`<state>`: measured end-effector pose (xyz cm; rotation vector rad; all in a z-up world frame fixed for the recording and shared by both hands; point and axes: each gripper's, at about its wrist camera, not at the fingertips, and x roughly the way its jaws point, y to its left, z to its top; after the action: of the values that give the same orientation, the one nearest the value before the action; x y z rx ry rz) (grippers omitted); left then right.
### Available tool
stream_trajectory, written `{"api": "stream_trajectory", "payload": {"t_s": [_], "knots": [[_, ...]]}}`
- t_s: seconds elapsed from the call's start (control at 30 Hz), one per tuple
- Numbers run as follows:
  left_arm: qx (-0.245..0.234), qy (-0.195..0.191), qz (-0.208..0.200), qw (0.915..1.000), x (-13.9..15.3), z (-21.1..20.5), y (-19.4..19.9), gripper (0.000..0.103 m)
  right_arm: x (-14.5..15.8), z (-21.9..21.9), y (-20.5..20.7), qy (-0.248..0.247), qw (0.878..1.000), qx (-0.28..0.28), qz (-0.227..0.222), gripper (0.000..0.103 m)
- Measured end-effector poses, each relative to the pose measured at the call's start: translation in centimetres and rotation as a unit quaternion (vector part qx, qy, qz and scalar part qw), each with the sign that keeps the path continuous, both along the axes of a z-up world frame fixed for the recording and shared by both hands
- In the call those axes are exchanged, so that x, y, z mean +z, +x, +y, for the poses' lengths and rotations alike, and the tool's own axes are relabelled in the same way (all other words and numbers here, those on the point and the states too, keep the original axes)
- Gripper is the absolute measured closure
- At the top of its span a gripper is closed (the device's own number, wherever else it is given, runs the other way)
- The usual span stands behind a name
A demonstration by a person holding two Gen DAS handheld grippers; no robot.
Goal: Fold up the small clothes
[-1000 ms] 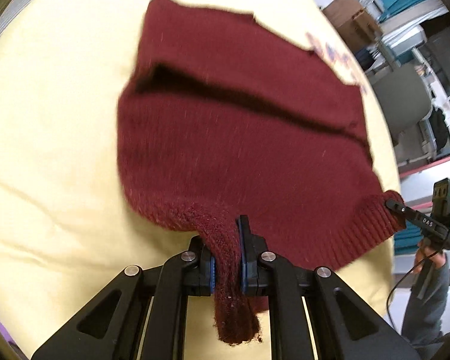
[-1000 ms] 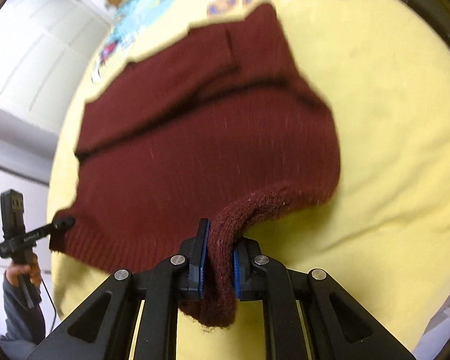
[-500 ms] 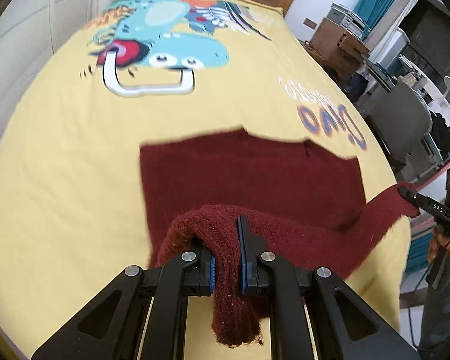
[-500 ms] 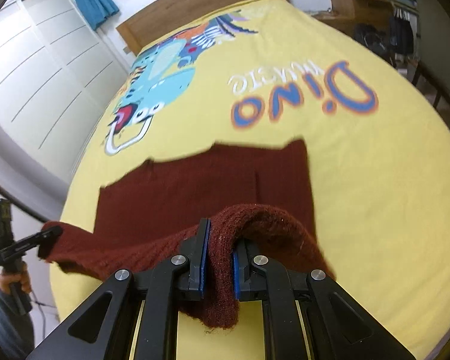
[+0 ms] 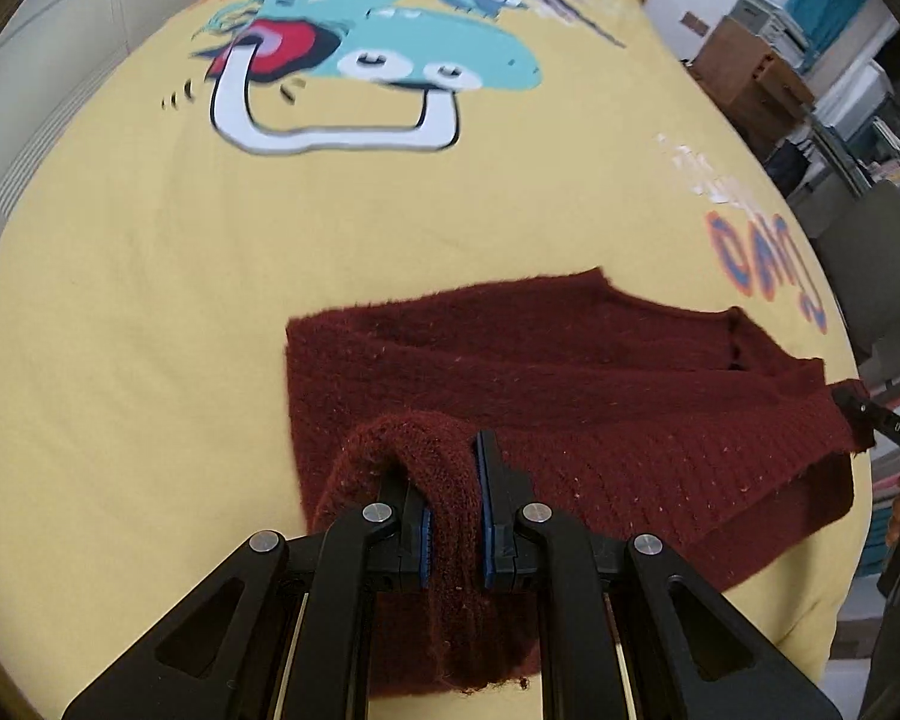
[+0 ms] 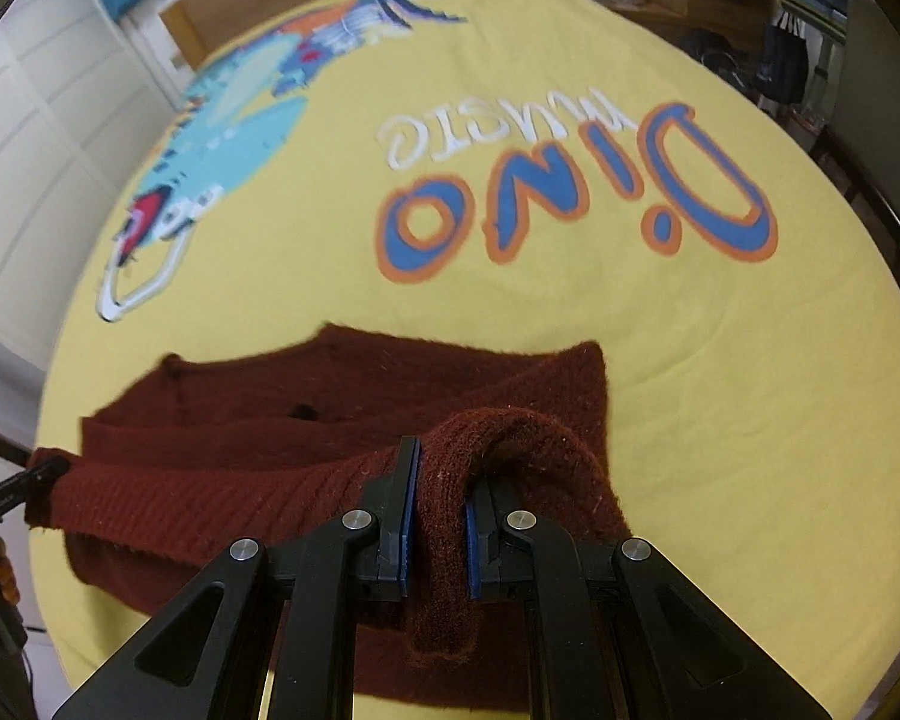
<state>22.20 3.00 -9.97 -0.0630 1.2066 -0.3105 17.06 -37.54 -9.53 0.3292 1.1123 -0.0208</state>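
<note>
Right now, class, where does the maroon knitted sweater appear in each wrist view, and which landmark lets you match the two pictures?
Left wrist view: the maroon knitted sweater fills the lower centre and right, its hem clamped in the left gripper.
Right wrist view: it lies across the lower left and centre, its hem clamped in the right gripper.
Shared landmark: the blue-and-orange Dino lettering on the yellow bedspread, beyond the sweater.

Even, bright indoor light; slight motion blur, strong fisheye warping, dark corners.

Half-folded maroon knit sweater [image 5: 570,396] on bedspread
</note>
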Motion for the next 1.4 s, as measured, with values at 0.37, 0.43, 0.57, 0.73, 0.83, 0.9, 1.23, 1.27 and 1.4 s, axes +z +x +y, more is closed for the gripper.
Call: {"api": "stream_trajectory", "payload": {"t_s": [0.37, 0.43, 0.57, 0.73, 0.83, 0.9, 1.23, 1.27, 1.4], "knots": [[0.011, 0.028, 0.009, 0.9995, -0.3, 0.1, 0.0, 0.079, -0.8, 0.4, 0.1, 0.008, 1.0, -0.014, 0.008, 0.075], [0.009, 0.026, 0.009, 0.9996, -0.2, -0.3, 0.1, 0.055, -0.6, 0.5, -0.1, 0.005, 1.0, -0.014, 0.005, 0.068], [0.012, 0.021, -0.001, 0.9997, 0.9, -0.8, -0.2, 0.032, 0.0, 0.8, -0.5, 0.002, 1.0, -0.013, -0.006, 0.036], [0.015, 0.002, -0.022, 0.9996, 2.6, -1.3, -0.7, 0.013, 1.9, 1.7, -1.4, -0.018, 0.999, 0.001, -0.032, 0.023], [0.003, 0.017, -0.044, 0.9989, 3.4, -2.3, -1.4, 0.005, 3.0, 2.9, -2.0, -0.047, 0.997, 0.018, -0.053, 0.017], [-0.013, 0.021, -0.045, 0.9987, 3.5, -3.2, -2.1, 0.005, 3.2, 3.7, -2.4, -0.054, 0.996, 0.033, -0.062, 0.009], [-0.087, 0.05, -0.081, 0.9917, 0.9, -8.3, -6.2, 0.001, 0.7, 9.1, -4.7, -0.074, 0.991, 0.084, -0.074, 0.0], [-0.092, 0.053, -0.083, 0.9908, 0.5, -8.7, -6.5, 0.001, 0.3, 9.6, -5.0, -0.076, 0.99, 0.089, -0.075, 0.0], [-0.104, 0.063, -0.077, 0.9896, -1.4, -9.7, -7.0, 0.001, -1.5, 11.8, -6.4, -0.095, 0.987, 0.105, -0.078, 0.0]]}}
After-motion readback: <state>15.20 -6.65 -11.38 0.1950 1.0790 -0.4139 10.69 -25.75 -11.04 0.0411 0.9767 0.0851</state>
